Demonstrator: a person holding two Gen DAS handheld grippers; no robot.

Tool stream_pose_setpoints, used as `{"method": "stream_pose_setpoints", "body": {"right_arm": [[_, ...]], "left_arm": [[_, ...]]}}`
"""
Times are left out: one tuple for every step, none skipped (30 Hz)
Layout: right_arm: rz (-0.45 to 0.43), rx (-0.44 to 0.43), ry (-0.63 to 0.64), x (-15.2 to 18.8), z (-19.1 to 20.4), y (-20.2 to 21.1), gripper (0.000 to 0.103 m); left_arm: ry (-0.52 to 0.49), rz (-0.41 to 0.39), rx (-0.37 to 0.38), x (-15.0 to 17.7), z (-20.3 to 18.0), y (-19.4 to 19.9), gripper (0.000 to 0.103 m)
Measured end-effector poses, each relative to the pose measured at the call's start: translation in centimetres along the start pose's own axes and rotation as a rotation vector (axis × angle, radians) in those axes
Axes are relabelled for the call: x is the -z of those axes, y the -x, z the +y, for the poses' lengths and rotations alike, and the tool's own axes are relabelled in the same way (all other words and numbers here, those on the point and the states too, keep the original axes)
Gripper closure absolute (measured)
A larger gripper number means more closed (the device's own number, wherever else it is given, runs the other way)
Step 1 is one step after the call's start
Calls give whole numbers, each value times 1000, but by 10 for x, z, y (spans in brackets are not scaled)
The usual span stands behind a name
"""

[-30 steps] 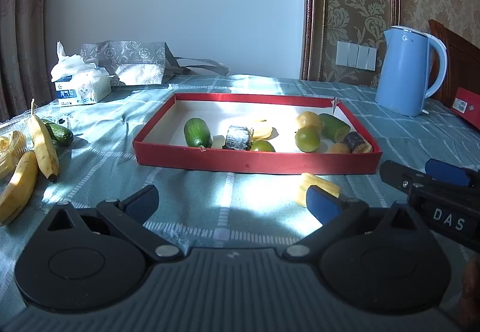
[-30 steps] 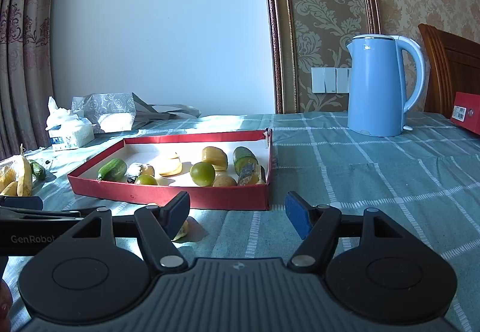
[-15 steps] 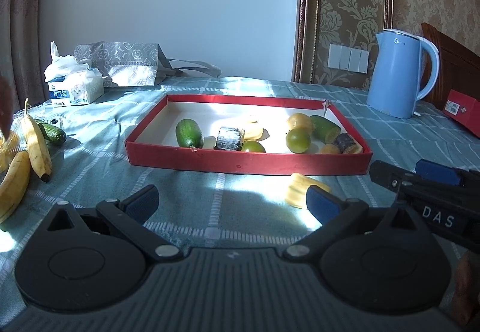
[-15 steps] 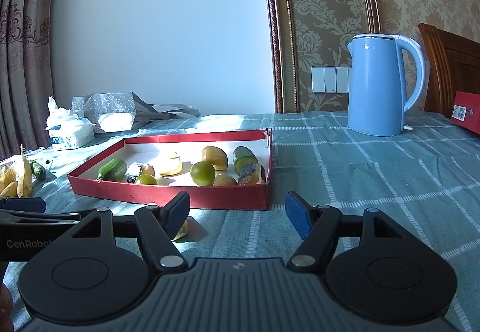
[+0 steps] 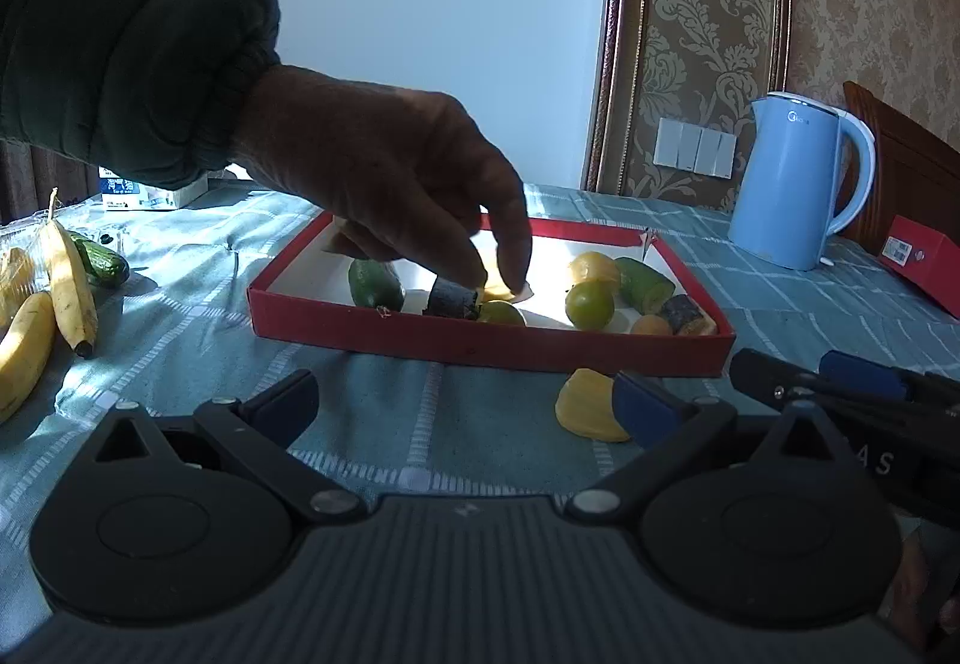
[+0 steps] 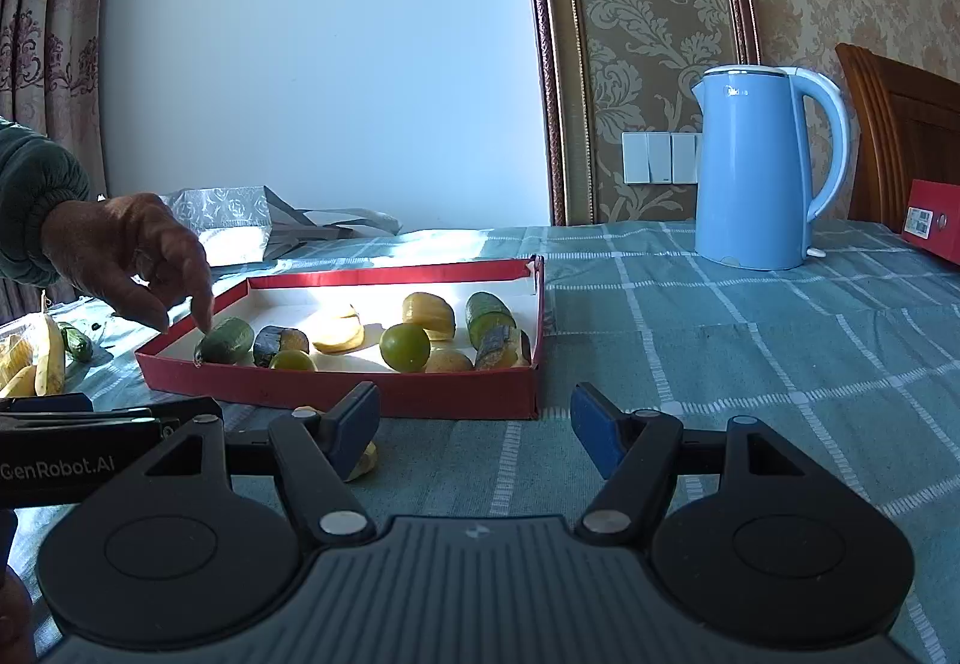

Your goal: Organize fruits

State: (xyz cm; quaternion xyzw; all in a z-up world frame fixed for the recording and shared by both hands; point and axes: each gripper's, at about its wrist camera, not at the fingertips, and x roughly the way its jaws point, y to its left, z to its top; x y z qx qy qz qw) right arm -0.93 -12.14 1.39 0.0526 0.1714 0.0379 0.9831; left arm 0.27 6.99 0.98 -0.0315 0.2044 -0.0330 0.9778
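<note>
Mostly our fruits sit inside the red tray (image 6: 336,394), but one yellow piece (image 5: 585,412) lies on the tablecloth (image 6: 750,364) just outside its front wall. Our left gripper (image 5: 465,403) and right gripper (image 6: 474,427) both stand apart, holding nothing. A bare hand (image 5: 384,178) reaches over the tray near the cucumber (image 6: 225,341); we judge our tongs could collide with it.

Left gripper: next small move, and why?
Probably hold. A bare hand is reaching into the red tray over the fruit, and both grippers are open and empty. Once it withdraws, ease the left gripper right, onto the yellow piece lying outside the tray.
</note>
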Motion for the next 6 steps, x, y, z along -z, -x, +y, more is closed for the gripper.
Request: {"method": "stream_pose_setpoints", "body": {"right_arm": [[1,0,-2,0,0,0,33],[1,-2,-4,0,-1,0,33],[1,-2,-6,0,-1,0,33],[2,0,-9,0,-2,-1,33],[2,1,-10,0,-2,-1,33],[2,-1,-12,0,-2,-1,33]], "left_arm": [[-4,-5,-13,0,-1,0,0],[-7,-10,-23,1,-1,0,0],[-13,-14,-34,1,-1,1,0],[-16,-16,-36,1,-2,0,0],[-19,-16,-33,1,-2,0,0],[-21,-14,-37,1,-2,0,0]]}}
